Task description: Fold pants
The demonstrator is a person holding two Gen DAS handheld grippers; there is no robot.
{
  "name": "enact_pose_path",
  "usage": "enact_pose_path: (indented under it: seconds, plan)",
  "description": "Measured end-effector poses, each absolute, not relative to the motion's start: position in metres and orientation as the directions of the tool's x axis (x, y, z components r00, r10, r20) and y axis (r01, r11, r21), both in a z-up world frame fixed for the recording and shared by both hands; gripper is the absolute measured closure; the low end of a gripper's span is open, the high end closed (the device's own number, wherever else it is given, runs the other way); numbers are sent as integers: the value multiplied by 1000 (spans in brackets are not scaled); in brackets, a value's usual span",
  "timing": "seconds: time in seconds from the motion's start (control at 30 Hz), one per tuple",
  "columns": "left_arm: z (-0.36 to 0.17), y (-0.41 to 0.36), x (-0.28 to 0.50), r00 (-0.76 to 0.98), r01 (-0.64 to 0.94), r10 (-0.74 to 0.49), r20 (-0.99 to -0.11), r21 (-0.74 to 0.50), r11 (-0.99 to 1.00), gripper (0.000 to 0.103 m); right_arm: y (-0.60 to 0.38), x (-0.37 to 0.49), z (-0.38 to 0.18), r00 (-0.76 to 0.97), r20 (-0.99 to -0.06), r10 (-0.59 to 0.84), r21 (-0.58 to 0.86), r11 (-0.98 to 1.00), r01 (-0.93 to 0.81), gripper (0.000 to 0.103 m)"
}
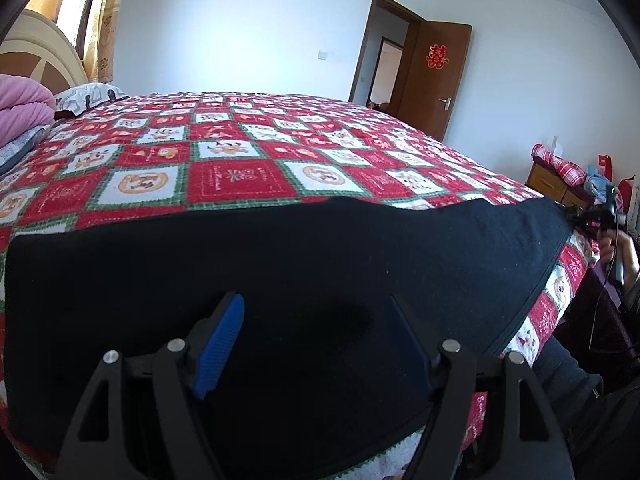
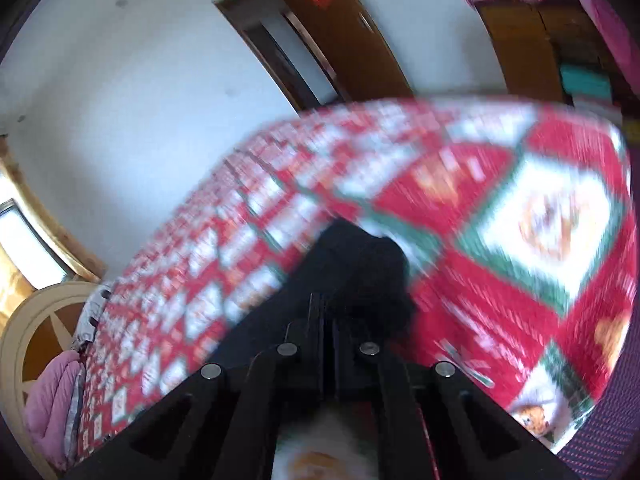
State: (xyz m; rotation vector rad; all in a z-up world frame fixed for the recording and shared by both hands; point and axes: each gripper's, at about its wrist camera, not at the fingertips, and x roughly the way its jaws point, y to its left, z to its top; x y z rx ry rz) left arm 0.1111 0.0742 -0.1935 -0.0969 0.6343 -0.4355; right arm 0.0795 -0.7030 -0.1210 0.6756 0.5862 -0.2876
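Observation:
Black pants (image 1: 280, 264) lie spread flat across the near part of the bed, one end reaching the bed's right edge. My left gripper (image 1: 316, 304) hovers low over their middle, open, its blue pads (image 1: 220, 348) wide apart with nothing between them. At the far right, a hand holds my right gripper (image 1: 588, 216) at the end of the pants. The right wrist view is blurred and tilted. There the right gripper (image 2: 320, 304) has its fingers pressed together, and a bunch of the black pants (image 2: 360, 268) sits at their tips.
The pants rest on a red, white and green checked bedspread (image 1: 240, 176). A pink blanket (image 1: 24, 108), a pillow (image 1: 88, 96) and the headboard (image 1: 40, 52) are at the left. A wooden cabinet (image 1: 548, 184) stands past the bed's right edge, near an open brown door (image 1: 436, 76).

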Motion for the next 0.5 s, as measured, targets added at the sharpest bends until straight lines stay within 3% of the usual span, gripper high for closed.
enact_pose_path:
  seconds: [0.23, 0.33, 0.43, 0.5]
  plan:
    - [-194, 74, 111, 720, 362, -422, -551, -220, 906, 27, -708, 79, -119, 827, -556, -87, 497, 762, 415, 98]
    - [-195, 74, 111, 722, 366, -423, -548, -217, 905, 26, -724, 71, -121, 838, -540, -79, 561, 709, 427, 98]
    - [-192, 74, 111, 721, 362, -419, -553, -215, 907, 26, -719, 62, -109, 827, -540, -158, 518, 711, 475, 83]
    - [-189, 75, 111, 724, 354, -406, -557, -204, 913, 26, -710, 54, -92, 815, -517, -261, 451, 726, 519, 66]
